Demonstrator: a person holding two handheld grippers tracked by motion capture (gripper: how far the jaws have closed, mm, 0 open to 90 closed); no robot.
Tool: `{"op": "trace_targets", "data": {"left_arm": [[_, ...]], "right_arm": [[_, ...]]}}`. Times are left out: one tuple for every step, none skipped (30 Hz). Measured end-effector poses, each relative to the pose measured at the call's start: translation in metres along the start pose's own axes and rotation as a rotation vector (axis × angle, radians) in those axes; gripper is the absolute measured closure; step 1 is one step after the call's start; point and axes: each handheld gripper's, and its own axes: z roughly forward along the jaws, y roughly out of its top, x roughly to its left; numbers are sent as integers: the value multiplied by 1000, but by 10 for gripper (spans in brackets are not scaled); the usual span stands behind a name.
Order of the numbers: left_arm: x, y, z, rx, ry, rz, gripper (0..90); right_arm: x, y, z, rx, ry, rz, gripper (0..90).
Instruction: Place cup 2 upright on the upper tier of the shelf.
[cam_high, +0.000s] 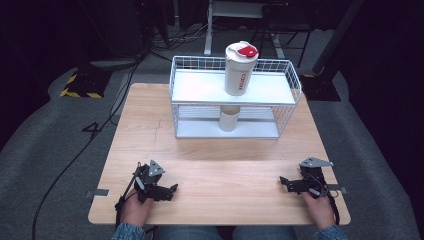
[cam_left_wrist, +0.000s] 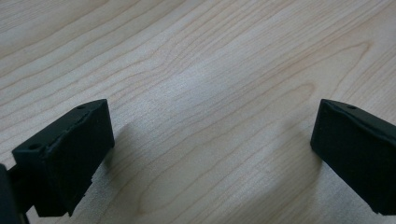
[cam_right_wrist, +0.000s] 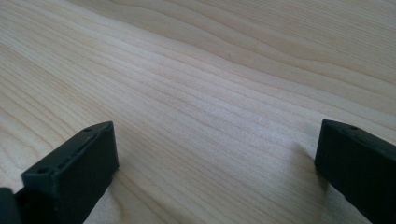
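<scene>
Both hands sit low at the near edge of the wooden counter (cam_high: 220, 165), nothing in hand. The left hand-held gripper (cam_high: 172, 188) rests at the near left, and in the left gripper view its 2 black jaws stand wide apart over bare wood grain, nothing between them. The right hand-held gripper (cam_high: 283, 181) mirrors it at the near right, jaws spread just as wide in the right gripper view, empty too. Well apart from both, at the far side of the counter, stands a white wire rack (cam_high: 295, 80) with 2 levels. On its upper shelf, upright and right of centre, is a white shaker bottle (cam_high: 239, 72) with a red flip cap (cam_high: 247, 51); directly below it on the lower shelf stands a small cream cup (cam_high: 229, 119), also upright. Those are the things nearest the job. The bottle looks like smooth plastic, probably stiff and light if empty, though its contents can't be judged from here; tall and narrow, it could tip if nudged near the top. The best hold looks to be across the mid-body, jaws squarely on opposite sides, below the lid. The cup sits under the shelf, so it wants a low, level approach from the front.
</scene>
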Motion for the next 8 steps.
{"op": "trace_targets", "data": {"left_arm": [[0, 0, 0, 1, 0, 2, 0], [0, 0, 0, 1, 0, 2, 0], [0, 0, 0, 1, 0, 2, 0], [0, 0, 0, 0, -1, -2, 0], [0, 0, 0, 0, 0, 0, 0], [0, 0, 0, 1, 0, 2, 0], [0, 0, 0, 0, -1, -2, 0], [0, 0, 0, 0, 0, 0, 0]], "right_arm": [[0, 0, 0, 0, 0, -1, 0], [0, 0, 0, 0, 0, 0, 0], [0, 0, 0, 0, 0, -1, 0], [0, 0, 0, 0, 0, -1, 0], [0, 0, 0, 0, 0, 0, 0], [0, 0, 0, 0, 0, -1, 0], [0, 0, 0, -1, 0, -1, 0], [0, 0, 0, 0, 0, -1, 0]]}}
